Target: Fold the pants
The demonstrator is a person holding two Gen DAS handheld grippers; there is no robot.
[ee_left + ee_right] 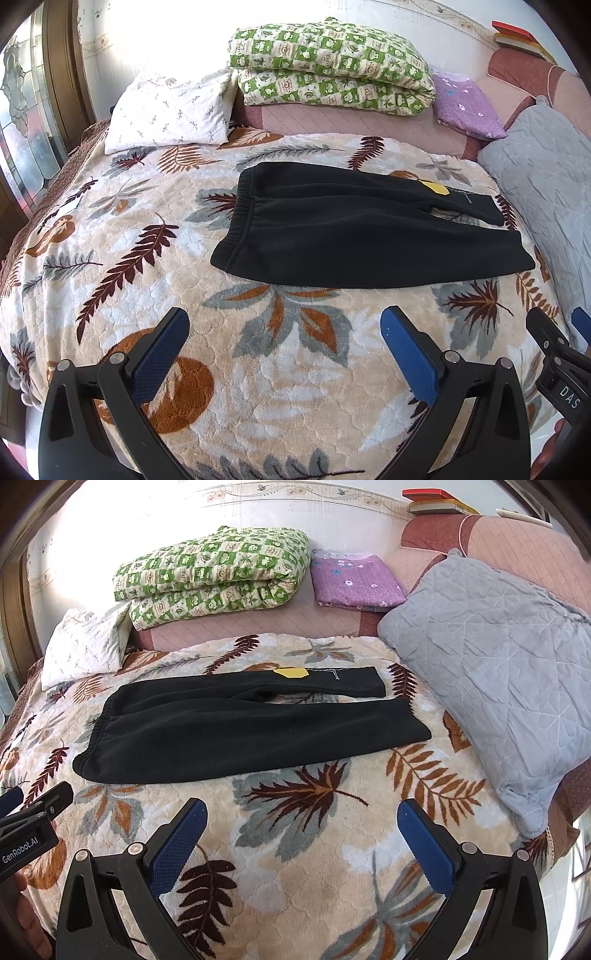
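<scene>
Black fleece pants lie flat on the leaf-patterned blanket, waistband to the left and legs to the right, with a yellow tag on the far leg. They also show in the right wrist view. My left gripper is open and empty, hovering over the blanket in front of the pants. My right gripper is open and empty, also short of the pants' near edge. Each gripper shows at the edge of the other's view, the right gripper and the left gripper.
A grey quilted pillow lies right of the pants. A white pillow, a folded green checked quilt and a folded purple cloth sit at the back. Books rest on the headboard.
</scene>
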